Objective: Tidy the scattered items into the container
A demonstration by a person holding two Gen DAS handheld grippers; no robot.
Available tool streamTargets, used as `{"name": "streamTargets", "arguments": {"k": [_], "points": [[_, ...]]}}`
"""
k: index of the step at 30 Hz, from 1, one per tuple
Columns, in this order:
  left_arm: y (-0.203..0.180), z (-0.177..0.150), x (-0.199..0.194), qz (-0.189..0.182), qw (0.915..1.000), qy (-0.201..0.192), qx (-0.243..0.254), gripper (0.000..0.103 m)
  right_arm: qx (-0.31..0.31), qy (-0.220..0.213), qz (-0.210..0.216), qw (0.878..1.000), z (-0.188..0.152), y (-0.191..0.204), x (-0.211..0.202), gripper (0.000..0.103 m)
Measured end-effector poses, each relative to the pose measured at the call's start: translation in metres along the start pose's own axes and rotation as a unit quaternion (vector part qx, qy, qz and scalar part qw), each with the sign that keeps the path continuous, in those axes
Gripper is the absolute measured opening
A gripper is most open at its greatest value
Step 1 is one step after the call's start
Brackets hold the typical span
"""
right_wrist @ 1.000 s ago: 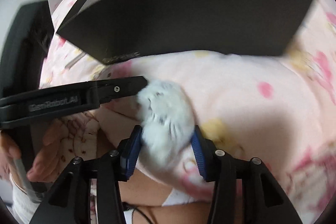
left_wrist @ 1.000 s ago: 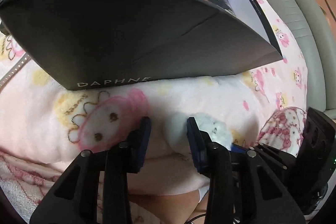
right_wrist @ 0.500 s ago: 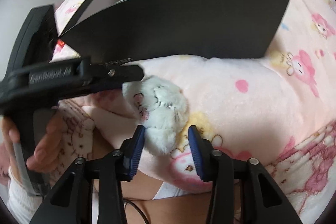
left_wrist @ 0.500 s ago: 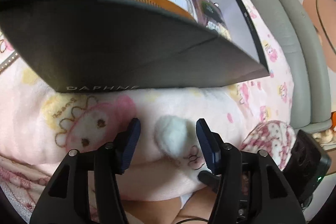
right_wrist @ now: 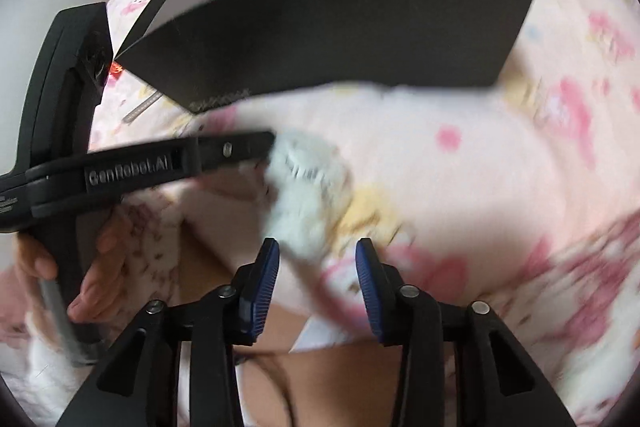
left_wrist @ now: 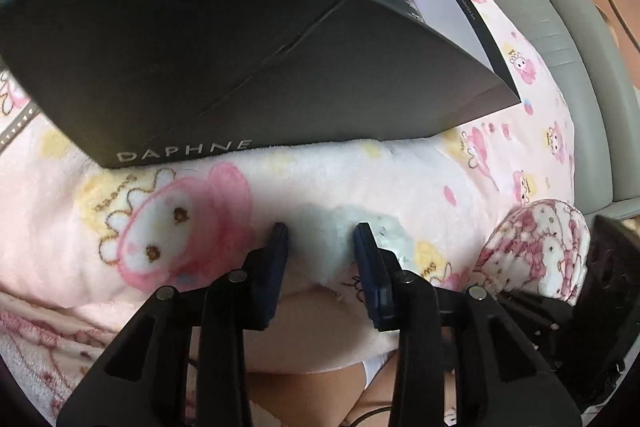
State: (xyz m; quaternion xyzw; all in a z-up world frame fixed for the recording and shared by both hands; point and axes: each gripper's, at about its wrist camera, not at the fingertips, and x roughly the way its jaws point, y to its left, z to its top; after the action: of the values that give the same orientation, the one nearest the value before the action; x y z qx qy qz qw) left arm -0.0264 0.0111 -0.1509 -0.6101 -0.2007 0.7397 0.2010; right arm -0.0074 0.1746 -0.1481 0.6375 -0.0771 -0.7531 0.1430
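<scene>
A small white fluffy plush [left_wrist: 332, 227] lies on the pink cartoon blanket [left_wrist: 160, 211] in front of the black DAPHNE box [left_wrist: 240, 67]. My left gripper [left_wrist: 322, 239] has its blue pads on both sides of the plush and is closed on it. In the right wrist view the left gripper's finger [right_wrist: 224, 151] touches the plush [right_wrist: 308, 187] from the left. My right gripper [right_wrist: 316, 259] is open, its pads just short of the plush and not gripping it. The box [right_wrist: 328, 39] holds a beige bow, a clear case and a dark packet.
A grey padded sofa edge [left_wrist: 560, 39] runs along the right. A pink-patterned sleeve [left_wrist: 536, 247] and the right gripper's body [left_wrist: 600, 307] sit at the right of the left wrist view. A bare leg [right_wrist: 360, 387] is below the blanket. A hand [right_wrist: 96, 275] holds the left gripper.
My left gripper has closed in on the plush. My right gripper has let go of it, opened and drawn back a little. The view is blurred by motion.
</scene>
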Motion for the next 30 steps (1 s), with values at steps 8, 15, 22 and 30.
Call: {"name": "streamTargets", "arguments": {"k": [8,15,22,30], "points": [[-0.004,0.001,0.009,0.008,1.0,0.0,-0.003,0.039,0.031,-0.018,0.001,0.999,0.009,0.004,0.019,0.036],[-0.013,-0.012,0.009,0.007,0.9998,0.01,0.017,0.028,0.009,-0.037,-0.017,0.999,0.012,0.007,0.016,0.035],[-0.014,-0.008,0.01,-0.026,0.9995,0.0,-0.016,0.05,0.0,-0.06,-0.007,0.998,0.013,0.0,0.005,0.034],[-0.039,-0.001,0.045,0.034,0.9994,0.005,0.011,0.051,0.026,-0.025,0.048,0.998,0.016,-0.005,0.029,0.035]]}}
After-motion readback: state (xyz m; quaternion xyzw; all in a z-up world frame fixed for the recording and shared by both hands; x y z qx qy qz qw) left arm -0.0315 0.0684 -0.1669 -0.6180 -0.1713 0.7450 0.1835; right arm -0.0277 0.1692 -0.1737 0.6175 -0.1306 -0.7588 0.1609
